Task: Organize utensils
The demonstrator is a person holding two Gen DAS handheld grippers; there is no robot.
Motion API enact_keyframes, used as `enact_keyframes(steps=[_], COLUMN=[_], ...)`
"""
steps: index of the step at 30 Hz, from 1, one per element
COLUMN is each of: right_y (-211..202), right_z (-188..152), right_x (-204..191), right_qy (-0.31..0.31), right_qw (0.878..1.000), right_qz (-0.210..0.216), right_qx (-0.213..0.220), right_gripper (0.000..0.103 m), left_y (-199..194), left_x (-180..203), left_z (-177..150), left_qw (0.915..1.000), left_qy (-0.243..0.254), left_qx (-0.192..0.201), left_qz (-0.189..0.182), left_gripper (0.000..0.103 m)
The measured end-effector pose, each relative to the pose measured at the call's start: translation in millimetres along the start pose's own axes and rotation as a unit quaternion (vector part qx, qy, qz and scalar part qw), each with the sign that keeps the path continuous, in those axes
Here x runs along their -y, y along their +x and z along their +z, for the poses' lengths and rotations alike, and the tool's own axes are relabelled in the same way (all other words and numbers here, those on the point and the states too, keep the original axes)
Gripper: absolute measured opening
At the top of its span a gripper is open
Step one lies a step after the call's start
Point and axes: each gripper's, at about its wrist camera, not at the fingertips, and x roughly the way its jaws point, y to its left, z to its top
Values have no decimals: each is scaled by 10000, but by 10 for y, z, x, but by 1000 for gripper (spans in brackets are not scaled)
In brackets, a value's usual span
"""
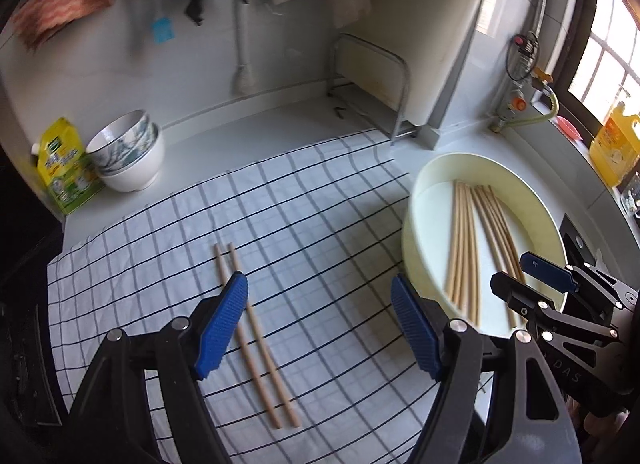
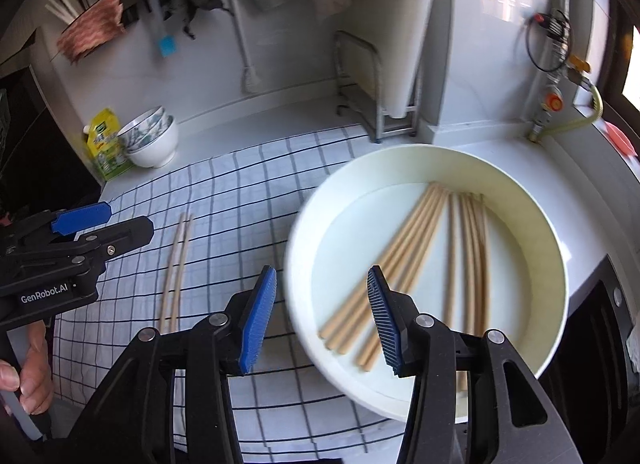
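Two wooden chopsticks [image 1: 256, 340] lie side by side on a checked white cloth [image 1: 312, 216]; they also show in the right wrist view [image 2: 176, 268]. A cream round basin [image 2: 528, 224] holds several more chopsticks [image 2: 404, 260]; it also shows in the left wrist view [image 1: 424, 200]. My left gripper [image 1: 320, 304] is open and empty, above the cloth, its left pad over the pair. My right gripper [image 2: 322, 296] is open and empty, above the basin's near-left rim. Each gripper shows in the other's view: the right gripper [image 1: 520, 276], the left gripper [image 2: 108, 224].
Stacked bowls [image 1: 132, 152] and a yellow-green pouch [image 1: 64, 168] stand at the back left of the counter. A metal rack [image 1: 372, 80] stands against the back wall. A gas valve and hose [image 1: 520, 100] and a yellow bottle [image 1: 612, 144] are at the right by the window.
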Motion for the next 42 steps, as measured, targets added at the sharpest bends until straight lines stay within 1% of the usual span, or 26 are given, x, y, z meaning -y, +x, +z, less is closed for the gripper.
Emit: enact_keyframes(steps=[9,13,18,25,32,42], right_y=[211,306,423,612,864,1219], right_z=[9,-6,-30,-134,-265,-411], right_x=[-641,-897,-1128,-1324,-1392,-1530], right_qy=[-383,-539,-652,-679,-652,-799], right_qw=[9986,9971,9954,9936,9918,9899], right_qz=[304,419,551,675,702,557], right_qx=[-220,-335,-445,-600,-848,-1028], right_gripper=[46,46,46,46,46,46], left_y=[-78,-52,0,120,274,493], left_x=[-664,-909,-1127,-1344,-1467,-1556], left_z=[-225,-330,-450,-610,-720,-850], left_qw=[9987,9974,9960,9939,9922,9906], left_qy=[-424,-601,-734,-848,-931,-997], left_qx=[-82,-186,-294,-500,-663,-802], left_qz=[258,339,407,500,498,481], left_gripper=[73,73,73,73,73,73])
